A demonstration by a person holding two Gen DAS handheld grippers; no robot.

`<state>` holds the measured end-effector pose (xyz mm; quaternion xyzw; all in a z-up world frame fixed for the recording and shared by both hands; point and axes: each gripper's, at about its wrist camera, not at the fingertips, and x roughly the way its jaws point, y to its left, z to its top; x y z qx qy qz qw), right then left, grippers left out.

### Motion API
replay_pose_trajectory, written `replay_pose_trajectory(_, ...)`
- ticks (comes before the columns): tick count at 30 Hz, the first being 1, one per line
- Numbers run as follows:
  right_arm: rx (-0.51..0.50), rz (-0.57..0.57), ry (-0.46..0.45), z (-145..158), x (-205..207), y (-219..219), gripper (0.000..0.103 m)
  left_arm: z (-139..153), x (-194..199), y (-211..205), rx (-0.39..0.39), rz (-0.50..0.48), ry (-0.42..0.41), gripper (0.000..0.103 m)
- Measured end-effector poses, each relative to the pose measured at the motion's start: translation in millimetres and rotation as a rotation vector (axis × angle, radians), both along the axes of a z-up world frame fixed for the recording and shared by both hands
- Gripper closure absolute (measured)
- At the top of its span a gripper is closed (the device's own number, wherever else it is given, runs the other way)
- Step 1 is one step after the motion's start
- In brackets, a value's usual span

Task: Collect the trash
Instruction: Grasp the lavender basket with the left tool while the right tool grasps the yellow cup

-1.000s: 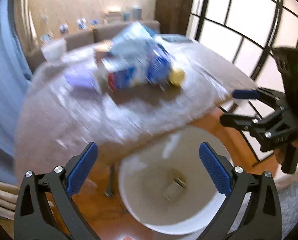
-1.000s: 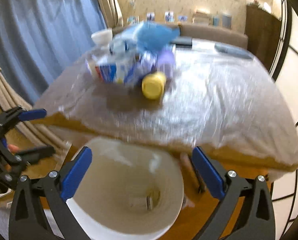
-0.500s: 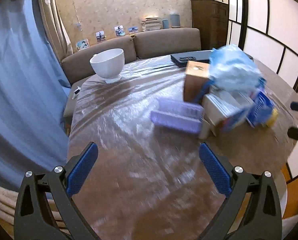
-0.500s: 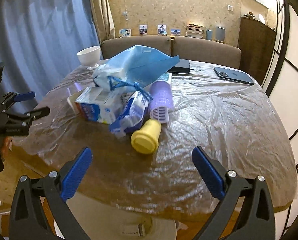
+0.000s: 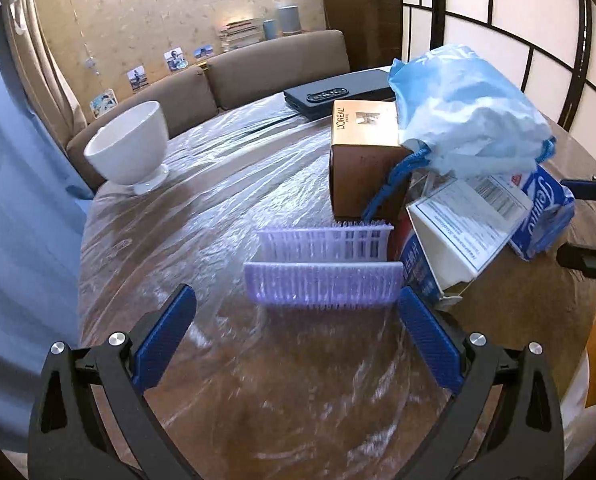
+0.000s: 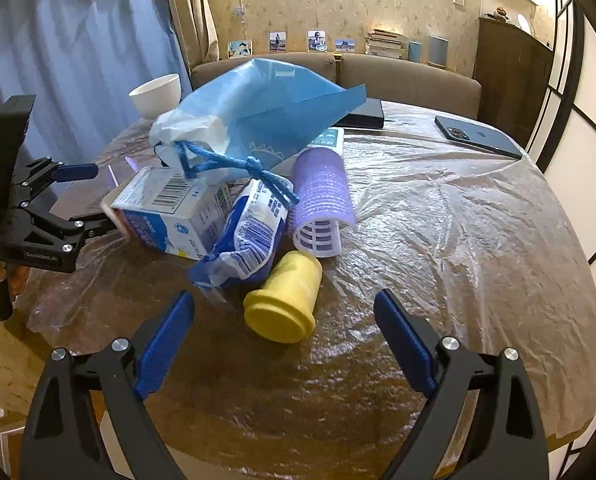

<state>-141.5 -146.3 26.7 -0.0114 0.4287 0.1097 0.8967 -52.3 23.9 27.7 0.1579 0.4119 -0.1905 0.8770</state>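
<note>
Right gripper (image 6: 283,334) jaws closing, nothing between them yet – yellow cap (image 6: 283,304) could roll away. Left gripper (image 5: 295,338) spread wide by the purple hair roller (image 5: 322,282).

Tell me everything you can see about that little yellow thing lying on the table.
The yellow cup looks like smooth, matte plastic, a short round shape with a flared rim. It lies on its side on the plastic-covered table, its closed, flat end towards the right camera. It sits at the near edge of the trash pile, close against the blue wrapper and the purple roller.
</note>
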Motion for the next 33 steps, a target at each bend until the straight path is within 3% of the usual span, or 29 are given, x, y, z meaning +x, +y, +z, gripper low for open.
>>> replay_pose_trajectory(11,0.007,-0.027,0.006,-7.3,4.4,-5.1,0.014,-6.1,27.2,10.9,-0.087,0.043,0.065,0.002)
replay_pose_trajectory(13,0.002,-0.029,0.018,-9.1,1.8,-6.3,0.022,-7.8,29.1,11.5,-0.081,0.048,0.079,0.002)
replay_pose_trajectory(19,-0.027,-0.03,0.016,-9.8,0.1,-9.3,0.034,-7.9,30.6,13.7,-0.104,0.05,0.105,0.002)
replay_pose_trajectory(25,-0.039,-0.024,0.001,-9.6,-8.4,-12.5,0.055,-6.1,25.7,13.9,-0.127,0.044,0.105,0.017)
replay_pose_trajectory(27,-0.035,-0.021,0.002,-9.8,-9.0,-13.5,0.057,-5.8,23.3,12.7,-0.131,0.045,0.102,0.025)
replay_pose_trajectory(33,-0.007,-0.029,0.001,-9.1,-9.7,-19.2,0.061,-4.8,15.9,14.6,-0.155,0.084,0.102,0.031)
